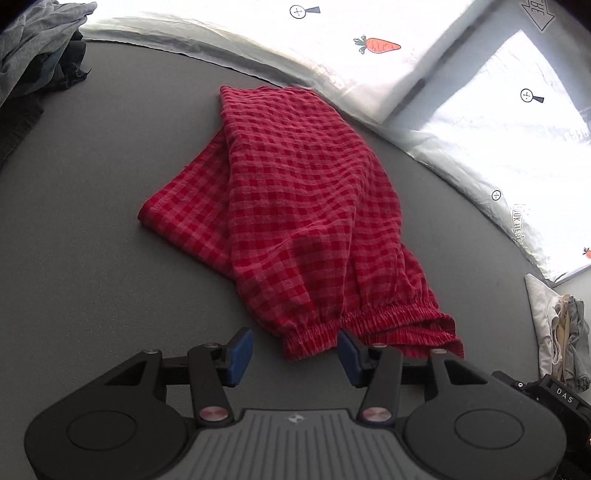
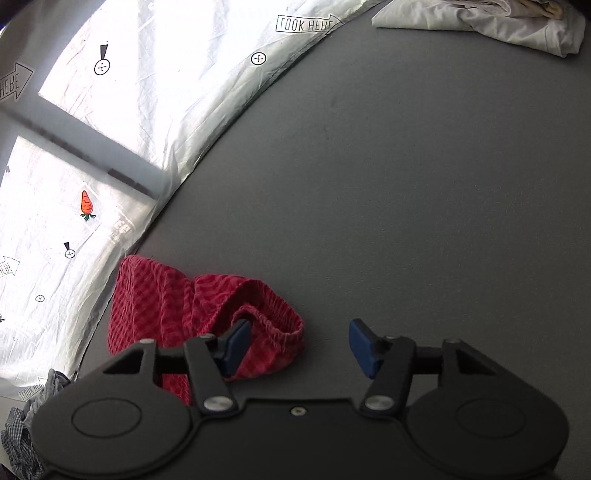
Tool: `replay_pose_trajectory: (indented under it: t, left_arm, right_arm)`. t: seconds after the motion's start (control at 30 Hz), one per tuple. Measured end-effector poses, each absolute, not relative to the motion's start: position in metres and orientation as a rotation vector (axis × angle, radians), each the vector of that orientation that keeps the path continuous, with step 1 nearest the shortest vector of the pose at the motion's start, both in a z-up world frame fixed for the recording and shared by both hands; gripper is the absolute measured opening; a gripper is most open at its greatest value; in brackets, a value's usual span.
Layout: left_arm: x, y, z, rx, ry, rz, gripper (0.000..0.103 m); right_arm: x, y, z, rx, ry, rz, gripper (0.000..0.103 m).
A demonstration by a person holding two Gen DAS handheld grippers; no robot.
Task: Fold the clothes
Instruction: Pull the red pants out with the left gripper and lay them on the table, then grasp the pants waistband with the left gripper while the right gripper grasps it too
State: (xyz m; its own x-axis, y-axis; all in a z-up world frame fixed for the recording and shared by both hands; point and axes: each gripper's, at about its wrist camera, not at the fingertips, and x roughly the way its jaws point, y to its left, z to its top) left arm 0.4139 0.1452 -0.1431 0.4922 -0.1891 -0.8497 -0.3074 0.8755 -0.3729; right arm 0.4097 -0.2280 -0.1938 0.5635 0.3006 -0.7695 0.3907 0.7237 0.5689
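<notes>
Red checked shorts (image 1: 299,206) lie folded lengthwise on the grey table (image 1: 92,221), the elastic waistband (image 1: 362,325) nearest my left gripper. My left gripper (image 1: 295,354) is open and empty, its blue pads astride the near left end of the waistband, just short of it. In the right wrist view the shorts (image 2: 177,306) lie at the lower left with the waistband opening (image 2: 273,328) facing me. My right gripper (image 2: 295,347) is open and empty, its left pad (image 2: 234,345) over the waistband, its right pad over bare table.
A pile of grey and dark clothes (image 1: 33,59) sits at the table's far left. A pile of white and pale clothes (image 2: 491,18) lies at the far right; it also shows in the left wrist view (image 1: 557,332). A white printed sheet (image 1: 332,40) runs along the table's far edge.
</notes>
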Motion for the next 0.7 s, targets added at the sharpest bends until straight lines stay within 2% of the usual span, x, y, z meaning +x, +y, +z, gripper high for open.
replay_pose_trajectory:
  t: [0.13,0.53,0.57,0.6,0.63,0.7]
  left_arm:
    - [0.434,0.154,-0.161,-0.563,1.116,0.072,0.052]
    - [0.453,0.15,-0.195,-0.734,1.165,0.002,0.05]
    - [0.452,0.151,-0.197,-0.741,1.158,0.015,0.046]
    - [0.451,0.151,-0.197,-0.737,1.155,0.024,0.037]
    - [0.451,0.151,-0.195,-0.718,1.152,0.036,0.016]
    - [0.449,0.153,-0.188,-0.71,1.128,0.042,0.012]
  right_arm:
    - [0.43,-0.22,-0.22,0.853,1.076,-0.102,0.043]
    - [0.443,-0.208,-0.238,0.912,1.147,-0.059,0.042]
    - [0.443,-0.205,-0.237,0.888,1.136,-0.058,0.04]
    - [0.443,-0.203,-0.237,0.864,1.134,-0.051,0.032]
    - [0.443,-0.201,-0.237,0.853,1.127,-0.036,0.012]
    - [0.44,-0.201,-0.236,0.865,1.1,-0.025,0.01]
